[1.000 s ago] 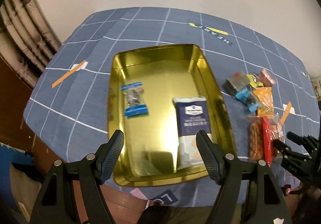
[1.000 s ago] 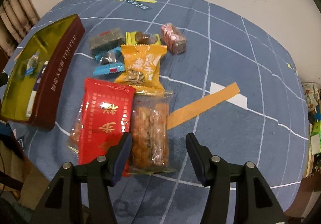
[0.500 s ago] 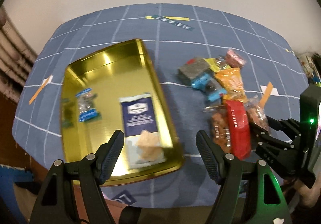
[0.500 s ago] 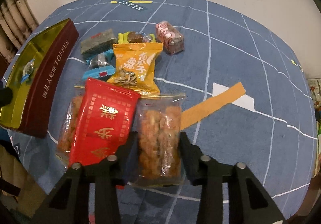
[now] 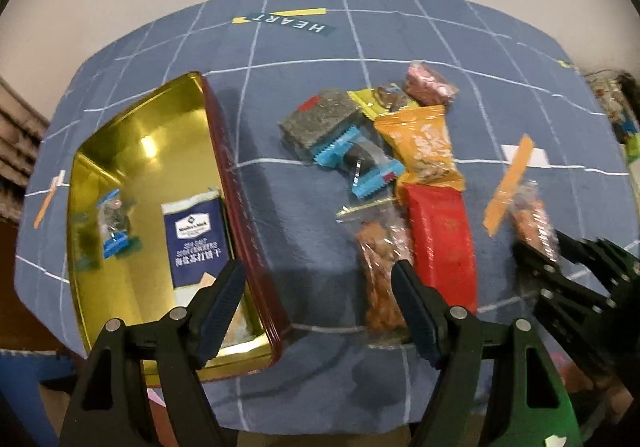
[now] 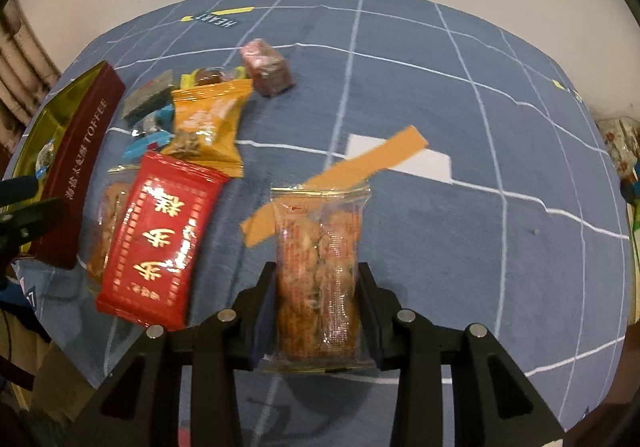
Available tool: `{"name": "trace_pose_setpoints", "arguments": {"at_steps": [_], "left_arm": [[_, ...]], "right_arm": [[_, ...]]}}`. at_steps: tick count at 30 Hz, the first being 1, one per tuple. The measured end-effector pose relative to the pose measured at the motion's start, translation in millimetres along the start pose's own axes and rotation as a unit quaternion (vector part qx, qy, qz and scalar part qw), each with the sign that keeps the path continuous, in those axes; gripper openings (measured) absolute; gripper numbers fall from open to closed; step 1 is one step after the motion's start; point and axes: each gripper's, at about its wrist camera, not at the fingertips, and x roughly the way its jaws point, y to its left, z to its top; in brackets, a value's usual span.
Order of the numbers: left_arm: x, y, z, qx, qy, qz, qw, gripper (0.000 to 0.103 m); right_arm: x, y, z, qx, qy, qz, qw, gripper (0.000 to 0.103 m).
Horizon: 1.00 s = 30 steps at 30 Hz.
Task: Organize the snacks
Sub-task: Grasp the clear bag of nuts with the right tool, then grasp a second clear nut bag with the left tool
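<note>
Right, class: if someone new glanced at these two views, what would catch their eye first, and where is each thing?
First, the clear pack of brown crisp snacks, gripped between the fingers of the right gripper and held above the blue tablecloth. Next, the bright red packet lying just left of it, at the near end of a loose pile of sweets. Last, the shiny gold tin at the table's left, with a navy cracker pack inside.

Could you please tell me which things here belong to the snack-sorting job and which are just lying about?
Job:
gold tin
clear cracker pack in right gripper
red packet
orange packet
pink candy
left gripper, open

Lying about:
orange tape strip
HEART label
</note>
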Motion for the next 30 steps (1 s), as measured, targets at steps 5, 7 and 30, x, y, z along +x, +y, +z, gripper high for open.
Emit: {"name": "trace_pose_setpoints", "arguments": {"at_steps": [5, 7, 30], "left_arm": [[3, -8, 6, 0.008, 0.004, 0.018, 0.9998, 0.072], [3, -13, 9, 0.02, -0.001, 0.035, 0.9992, 0.071], [47, -36, 13, 0.0, 0.078, -0.007, 0.9969, 0.061]], "right_arm": [[0, -6, 0, 0.014, -0.004, 0.011, 1.0, 0.038], [-1, -6, -1, 0.014, -0.005, 0.011, 1.0, 0.038], [-3, -17, -5, 0.039, -0.007, 0.041, 0.998, 0.039]]}}
